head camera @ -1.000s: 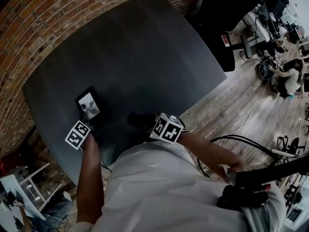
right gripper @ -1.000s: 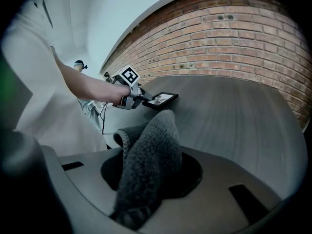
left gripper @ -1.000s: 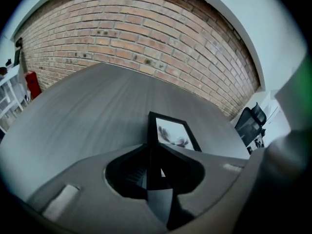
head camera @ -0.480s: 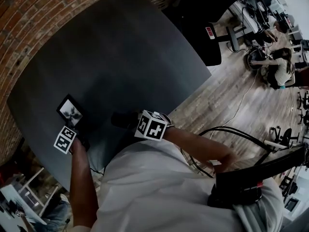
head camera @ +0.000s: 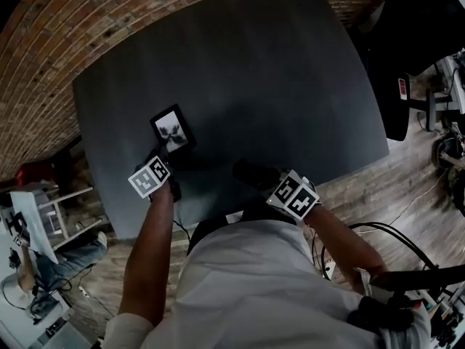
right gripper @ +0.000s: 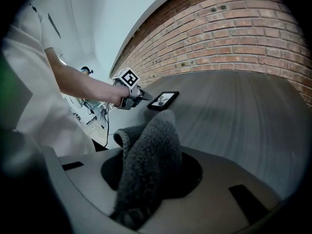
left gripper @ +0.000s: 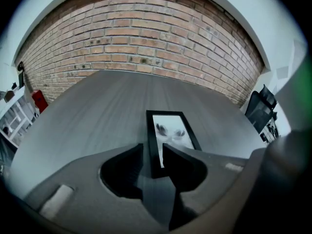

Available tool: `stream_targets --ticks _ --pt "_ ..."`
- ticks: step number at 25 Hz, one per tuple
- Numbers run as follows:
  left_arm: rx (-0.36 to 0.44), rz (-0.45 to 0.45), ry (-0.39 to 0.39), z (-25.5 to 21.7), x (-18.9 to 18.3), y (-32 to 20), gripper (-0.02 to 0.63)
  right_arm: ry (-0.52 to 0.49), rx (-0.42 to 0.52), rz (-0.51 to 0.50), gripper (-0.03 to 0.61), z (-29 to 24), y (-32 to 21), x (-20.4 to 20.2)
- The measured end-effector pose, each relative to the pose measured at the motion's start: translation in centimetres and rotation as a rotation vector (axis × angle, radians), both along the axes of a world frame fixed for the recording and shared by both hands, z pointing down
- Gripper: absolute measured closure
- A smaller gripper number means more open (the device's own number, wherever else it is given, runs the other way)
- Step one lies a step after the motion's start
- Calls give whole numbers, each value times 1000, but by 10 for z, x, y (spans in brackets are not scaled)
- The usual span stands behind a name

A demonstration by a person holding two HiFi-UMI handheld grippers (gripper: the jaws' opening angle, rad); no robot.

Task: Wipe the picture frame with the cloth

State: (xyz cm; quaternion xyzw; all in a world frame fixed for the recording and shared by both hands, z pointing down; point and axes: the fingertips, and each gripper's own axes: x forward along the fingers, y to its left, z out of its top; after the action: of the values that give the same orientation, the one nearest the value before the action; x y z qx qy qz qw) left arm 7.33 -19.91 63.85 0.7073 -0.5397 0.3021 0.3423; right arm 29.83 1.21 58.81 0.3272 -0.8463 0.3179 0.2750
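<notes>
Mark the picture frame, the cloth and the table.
picture frame (left gripper: 171, 130): left gripper view, the glass centre.
cloth (right gripper: 151, 155): right gripper view, middle of the raised fold.
table (head camera: 276, 86): head view, bare top beyond the frame.

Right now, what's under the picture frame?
Only the dark grey table shows under the picture frame, which lies flat on it. The frame covers its own back and the patch of tabletop beneath it, so anything tucked there cannot be seen.

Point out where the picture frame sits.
In the head view, the picture frame lies on the left half of the table, at the left gripper, whose jaws have just been opening with its near corner between them.
</notes>
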Motion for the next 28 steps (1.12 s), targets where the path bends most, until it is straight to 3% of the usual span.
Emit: stream_targets --ticks 4,7,10,14,22,28 --pt "46 33 43 -30 -10 17 491 2 25 -20 489 -1 -2 -17" --pt "56 64 149 -49 -9 39 494 8 58 -27 489 -8 1 -31" --pt "80 150 237 -76 -6 66 539 27 90 -37 489 -20 7 -48" --pt "118 303 294 -113 -20 112 589 59 116 -50 491 -31 22 -84" --pt "134 448 452 -159 -94 207 601 104 183 -52 491 -60 53 -172" --pt "140 555 453 -172 -154 273 601 118 202 -71 491 -76 96 -247"
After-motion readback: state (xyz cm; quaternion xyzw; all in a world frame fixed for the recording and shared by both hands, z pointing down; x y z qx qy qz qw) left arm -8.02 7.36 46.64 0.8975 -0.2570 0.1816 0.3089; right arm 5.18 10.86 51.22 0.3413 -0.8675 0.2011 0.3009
